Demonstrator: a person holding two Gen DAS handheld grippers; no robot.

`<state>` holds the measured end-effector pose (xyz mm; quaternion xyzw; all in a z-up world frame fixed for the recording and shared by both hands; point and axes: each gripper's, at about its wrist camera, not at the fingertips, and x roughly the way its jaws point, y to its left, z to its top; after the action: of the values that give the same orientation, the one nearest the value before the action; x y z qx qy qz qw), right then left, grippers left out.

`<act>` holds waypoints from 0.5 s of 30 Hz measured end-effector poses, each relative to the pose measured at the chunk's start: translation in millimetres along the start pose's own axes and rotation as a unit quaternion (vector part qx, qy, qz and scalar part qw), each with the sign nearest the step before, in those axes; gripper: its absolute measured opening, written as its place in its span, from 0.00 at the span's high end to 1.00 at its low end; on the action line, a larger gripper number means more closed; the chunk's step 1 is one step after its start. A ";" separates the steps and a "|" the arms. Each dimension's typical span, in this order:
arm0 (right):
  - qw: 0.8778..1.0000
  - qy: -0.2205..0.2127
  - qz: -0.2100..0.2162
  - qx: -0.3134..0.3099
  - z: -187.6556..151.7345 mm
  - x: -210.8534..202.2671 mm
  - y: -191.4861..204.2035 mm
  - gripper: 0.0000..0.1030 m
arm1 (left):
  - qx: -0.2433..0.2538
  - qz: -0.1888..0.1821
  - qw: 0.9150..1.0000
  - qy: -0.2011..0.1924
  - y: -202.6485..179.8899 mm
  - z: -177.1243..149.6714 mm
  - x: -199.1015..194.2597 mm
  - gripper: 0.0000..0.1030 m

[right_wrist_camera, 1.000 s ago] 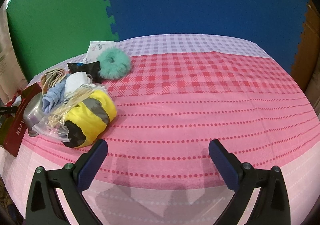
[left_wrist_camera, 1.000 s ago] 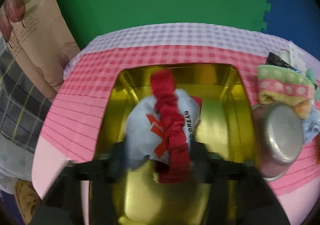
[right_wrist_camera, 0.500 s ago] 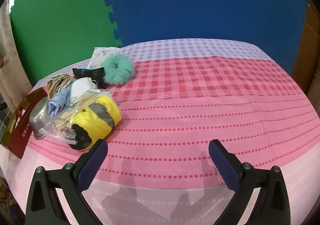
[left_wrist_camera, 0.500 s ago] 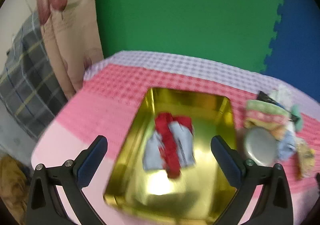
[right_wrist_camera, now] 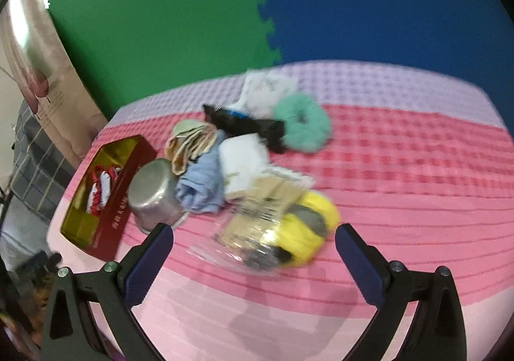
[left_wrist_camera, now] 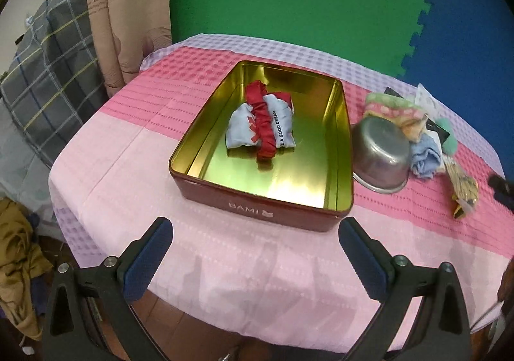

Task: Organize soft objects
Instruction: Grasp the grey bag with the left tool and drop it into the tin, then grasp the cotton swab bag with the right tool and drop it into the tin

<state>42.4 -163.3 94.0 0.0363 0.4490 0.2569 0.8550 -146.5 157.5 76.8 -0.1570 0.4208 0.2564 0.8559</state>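
Note:
A red tin with a gold inside [left_wrist_camera: 266, 210] [right_wrist_camera: 112, 216] sits on the pink checked tablecloth. In it lies a pale blue printed cloth wrapped in a red scrunchie [left_wrist_camera: 261, 126] [right_wrist_camera: 99, 187]. My left gripper [left_wrist_camera: 255, 250] hangs open and empty over the table's near edge, short of the tin. To the tin's right is a pile of soft things: a blue cloth [right_wrist_camera: 202, 187], a striped towel [right_wrist_camera: 189, 142], a mint scrunchie [right_wrist_camera: 302, 123] and a yellow and grey plush [right_wrist_camera: 305, 229]. My right gripper [right_wrist_camera: 253, 251] is open, empty, just before the plush.
An upturned steel pot [left_wrist_camera: 380, 157] [right_wrist_camera: 154, 197] stands between tin and pile. A clear packet of sticks [right_wrist_camera: 260, 210] lies on the plush; a black packet [right_wrist_camera: 244, 123] and white tissue pack [right_wrist_camera: 266, 88] sit behind. Curtain and plaid bedding [left_wrist_camera: 48, 72] are at the left.
My left gripper opened, let the cloth bundle go into the tin, and drew back and up. My right gripper swung left and rose, bringing the pile and tin into its view.

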 end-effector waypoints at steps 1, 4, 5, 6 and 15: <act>1.000 0.015 0.007 0.007 7.1 6.3 2.3 0.02 | 0.002 -0.001 1.000 -0.001 0.4 -3.2 -2.7 0.00; 0.998 0.059 0.009 0.023 22.6 24.1 6.1 0.02 | 0.017 0.001 1.000 -0.012 -1.3 -5.0 -5.6 0.00; 0.997 0.076 0.005 0.030 26.3 29.7 5.2 0.03 | 0.021 0.005 1.000 -0.014 -2.4 -5.2 -5.8 0.00; 0.995 0.088 0.004 0.039 30.1 34.4 3.7 0.04 | 0.028 0.008 0.999 -0.018 -4.6 -6.0 -6.2 0.00; 0.985 0.165 -0.032 0.027 40.4 77.1 13.6 0.07 | 0.090 0.003 0.996 -0.029 -23.3 -13.5 -6.3 0.00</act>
<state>104.4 -108.3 64.3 0.0021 0.5912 0.2202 0.7759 -145.0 130.0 75.0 -0.0707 0.4171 0.2242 0.8779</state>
